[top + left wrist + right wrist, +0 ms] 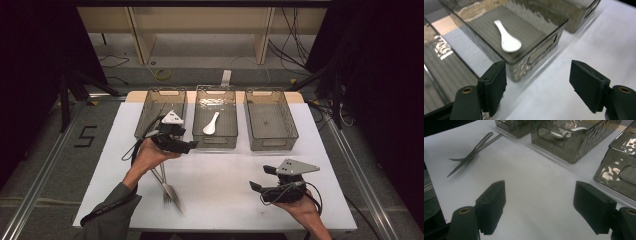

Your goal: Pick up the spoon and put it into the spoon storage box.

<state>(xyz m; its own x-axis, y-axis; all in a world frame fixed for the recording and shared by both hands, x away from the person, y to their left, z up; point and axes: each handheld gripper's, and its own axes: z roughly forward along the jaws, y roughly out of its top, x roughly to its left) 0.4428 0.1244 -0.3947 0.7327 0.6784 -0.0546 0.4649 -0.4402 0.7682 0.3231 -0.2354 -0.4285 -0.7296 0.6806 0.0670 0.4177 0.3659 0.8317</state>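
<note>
I see the white bench (225,175) carrying three smoky clear bins in a row along its far edge. The left bin (150,117) sits at the far left corner, the middle bin (216,141) beside it, and the right bin (272,142) toward the far right corner. My left gripper (192,145) hovers just in front of the gap between the left and middle bins, its jaws wide apart and gripping nothing; through its own view I look past them at the middle bin's near wall. My right gripper (260,180) hangs over the near right part of the bench, jaws also spread wide and empty. The metal utensils (167,187), two pieces lying crossed, rest on the bench near its near edge, left of centre, well apart from both grippers. The white spoon (507,40) lies flat on the floor of the middle bin.
</note>
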